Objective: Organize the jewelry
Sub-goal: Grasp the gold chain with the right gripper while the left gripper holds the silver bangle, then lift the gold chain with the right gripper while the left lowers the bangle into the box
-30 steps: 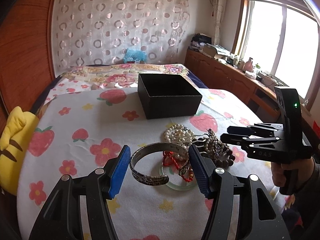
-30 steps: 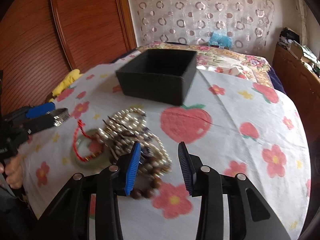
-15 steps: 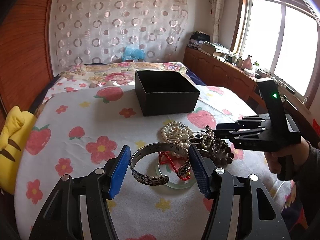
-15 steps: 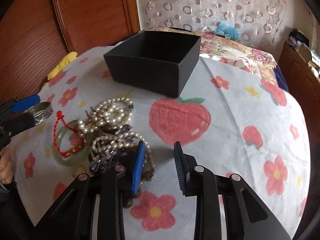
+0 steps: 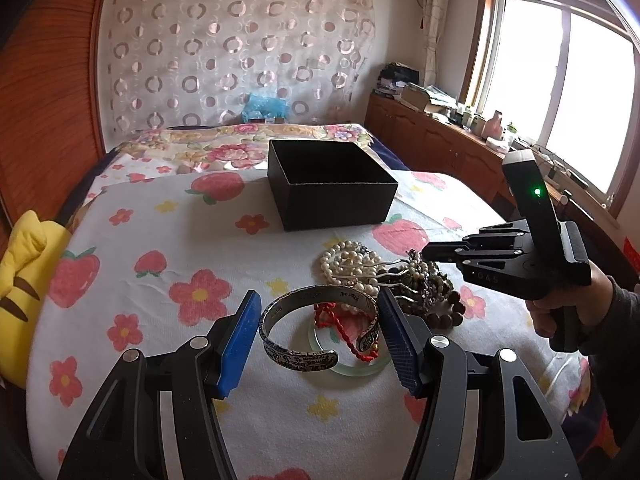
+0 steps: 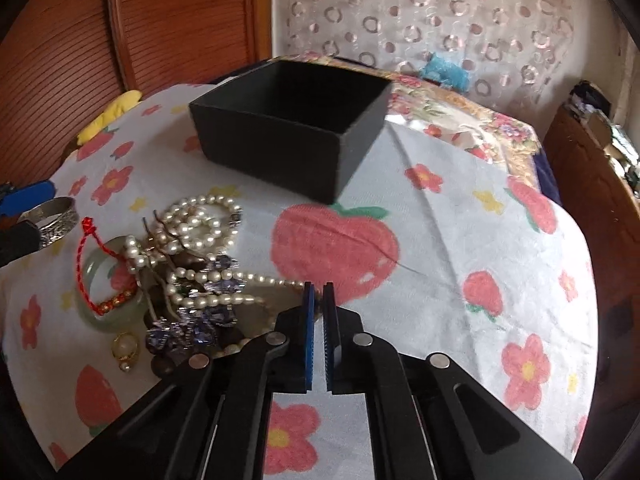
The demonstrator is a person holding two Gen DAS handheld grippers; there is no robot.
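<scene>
My left gripper [image 5: 318,308] is shut on an engraved silver bangle [image 5: 316,332] and holds it just above the cloth; from the right wrist this bangle [image 6: 54,216] shows at the far left. Under it lie a pale jade bangle [image 5: 360,368] and a red cord bracelet [image 5: 336,320]. My right gripper [image 6: 318,286] has its blue pads pressed together on the end of a thin pearl necklace [image 6: 240,280] at the heap's right edge. A chunky pearl bracelet [image 6: 200,220], purple crystal beads [image 6: 188,332] and a gold ring [image 6: 126,348] lie in the heap. The open black box [image 6: 272,152] stands behind.
The table wears a white cloth with strawberries and flowers [image 6: 460,240]. A yellow plush [image 5: 24,264] sits at the left edge. A bed [image 5: 240,140] lies behind the table and a wooden cabinet [image 5: 440,140] runs under the window at right. A hand [image 5: 560,304] grips the right tool.
The right gripper's jaws closed from about half open to pressed together, after sliding left to the heap's edge. The left gripper and its bangle stayed as they were.
</scene>
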